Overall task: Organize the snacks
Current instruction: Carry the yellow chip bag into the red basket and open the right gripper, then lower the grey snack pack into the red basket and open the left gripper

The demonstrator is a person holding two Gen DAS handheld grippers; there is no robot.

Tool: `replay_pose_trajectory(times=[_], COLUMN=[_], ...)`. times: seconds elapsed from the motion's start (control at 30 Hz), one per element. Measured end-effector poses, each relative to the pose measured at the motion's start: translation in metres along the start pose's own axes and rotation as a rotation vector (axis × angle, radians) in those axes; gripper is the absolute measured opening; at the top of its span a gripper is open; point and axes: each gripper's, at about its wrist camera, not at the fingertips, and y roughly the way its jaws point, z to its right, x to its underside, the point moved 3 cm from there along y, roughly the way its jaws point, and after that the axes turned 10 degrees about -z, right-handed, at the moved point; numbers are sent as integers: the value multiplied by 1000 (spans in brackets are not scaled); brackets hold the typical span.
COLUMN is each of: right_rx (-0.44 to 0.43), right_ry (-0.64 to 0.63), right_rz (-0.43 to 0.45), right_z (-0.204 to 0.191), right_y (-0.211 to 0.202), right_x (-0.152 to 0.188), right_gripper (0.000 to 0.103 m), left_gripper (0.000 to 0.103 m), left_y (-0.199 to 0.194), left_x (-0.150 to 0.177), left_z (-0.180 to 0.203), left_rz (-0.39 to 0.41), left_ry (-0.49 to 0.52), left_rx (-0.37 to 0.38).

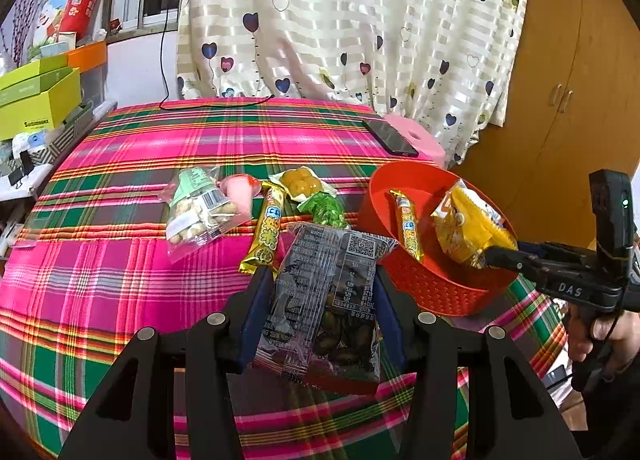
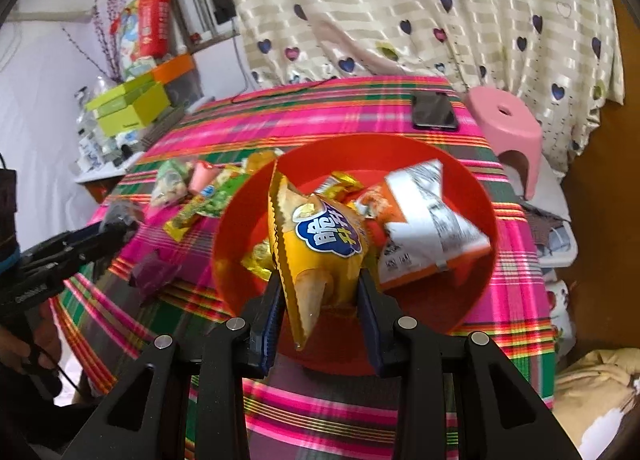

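So on the left, my left gripper (image 1: 320, 308) has its jaws pinching a dark snack packet (image 1: 324, 300) above the plaid desk (image 1: 120, 280). Over right, my right gripper (image 2: 322, 300) jaws pinch a yellow snack bag (image 2: 320, 244) over the red basket (image 2: 476, 196).

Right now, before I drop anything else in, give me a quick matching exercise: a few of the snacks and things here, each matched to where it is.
Things:
1. dark printed packet
2. yellow packet
3. phone
4. clear bag of nuts

Places:
A. far side of the tablecloth, near the pink stool
B. between the left claw's fingers
C. flat on the tablecloth, left of the snack row
D. in the right claw, over the red basket

Pairs: 1-B, 2-D, 3-A, 4-C
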Motion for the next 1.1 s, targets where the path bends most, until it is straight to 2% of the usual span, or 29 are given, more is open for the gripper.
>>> replay_pose_trajectory(times=[0.1,0.3,0.37,0.73,1.1], right_rx=[12,31,18,-56,-70], right_ry=[-7,-5,-16,-25,23], right_rz=[-37,-42,-41,89,102], right_z=[3,11,10,5,23], right_y=[2,-9,-14,-39,-33], right_x=[3,7,9,3,-2], right_gripper=[34,36,40,43,42], left_gripper=[51,51,51,51,51], left_y=[0,1,2,9,44], left_x=[-3,-10,-13,-36,-59], left_z=[4,12,16,44,71], left_rz=[4,8,10,21,-36], left_ry=[10,27,35,93,119], left_rx=[4,15,19,46,81])
